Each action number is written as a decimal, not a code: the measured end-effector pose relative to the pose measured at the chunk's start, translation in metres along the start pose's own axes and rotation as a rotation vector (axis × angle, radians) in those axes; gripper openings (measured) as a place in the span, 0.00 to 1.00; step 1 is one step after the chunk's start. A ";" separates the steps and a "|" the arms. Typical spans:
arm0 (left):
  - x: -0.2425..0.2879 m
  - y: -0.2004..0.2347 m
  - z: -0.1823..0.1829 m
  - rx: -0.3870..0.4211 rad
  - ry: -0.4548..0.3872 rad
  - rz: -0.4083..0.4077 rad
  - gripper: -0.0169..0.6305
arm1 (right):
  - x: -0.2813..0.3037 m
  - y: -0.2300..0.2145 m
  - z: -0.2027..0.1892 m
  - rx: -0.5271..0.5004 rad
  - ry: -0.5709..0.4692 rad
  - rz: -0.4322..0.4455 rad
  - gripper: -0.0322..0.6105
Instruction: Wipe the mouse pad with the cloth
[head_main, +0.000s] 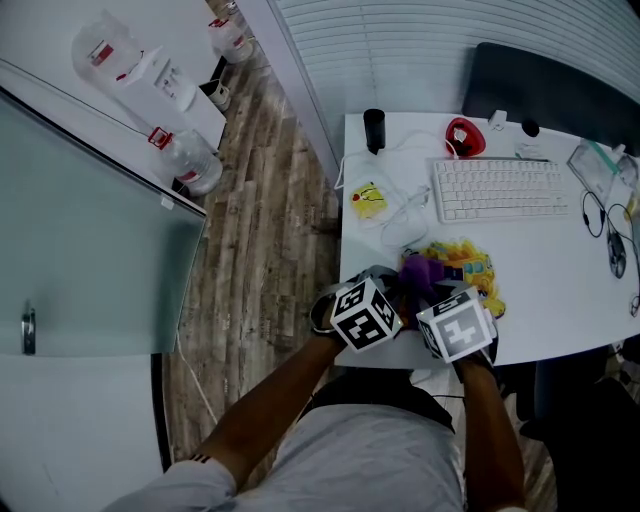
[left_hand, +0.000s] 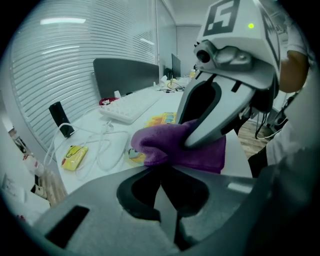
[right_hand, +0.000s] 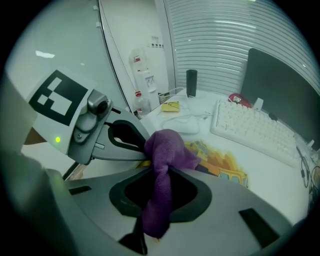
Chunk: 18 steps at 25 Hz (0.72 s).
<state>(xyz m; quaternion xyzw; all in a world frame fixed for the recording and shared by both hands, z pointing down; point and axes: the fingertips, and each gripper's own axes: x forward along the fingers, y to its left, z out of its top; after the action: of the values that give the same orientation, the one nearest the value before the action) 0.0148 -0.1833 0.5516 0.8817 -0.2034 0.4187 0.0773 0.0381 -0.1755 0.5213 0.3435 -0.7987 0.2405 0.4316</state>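
- The purple cloth (right_hand: 167, 147) is pinched in the closed right tongs (right_hand: 159, 175), just above the colourful mouse pad (right_hand: 227, 165) on the white worktop (head_main: 545, 285).
- Its edge is nipped by the closed left tongs (left_hand: 161, 169).

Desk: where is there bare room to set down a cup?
The widest bare patch is the white desk between the keyboard and the front edge, right of the mouse pad. The left end is crowded with cables and a yellow packet; a black cord lies by the right edge.
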 end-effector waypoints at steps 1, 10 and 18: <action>0.000 0.000 0.000 0.001 0.001 0.000 0.05 | 0.001 0.000 -0.001 -0.002 0.006 0.002 0.15; -0.001 0.000 0.000 0.006 0.000 -0.002 0.05 | -0.022 -0.054 -0.030 0.050 0.034 -0.101 0.15; 0.000 0.000 -0.001 0.007 0.003 -0.005 0.05 | -0.049 -0.109 -0.072 0.138 0.059 -0.197 0.15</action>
<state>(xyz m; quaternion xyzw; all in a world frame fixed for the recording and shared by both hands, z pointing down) 0.0142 -0.1835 0.5519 0.8818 -0.1996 0.4206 0.0756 0.1775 -0.1801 0.5257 0.4419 -0.7297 0.2611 0.4517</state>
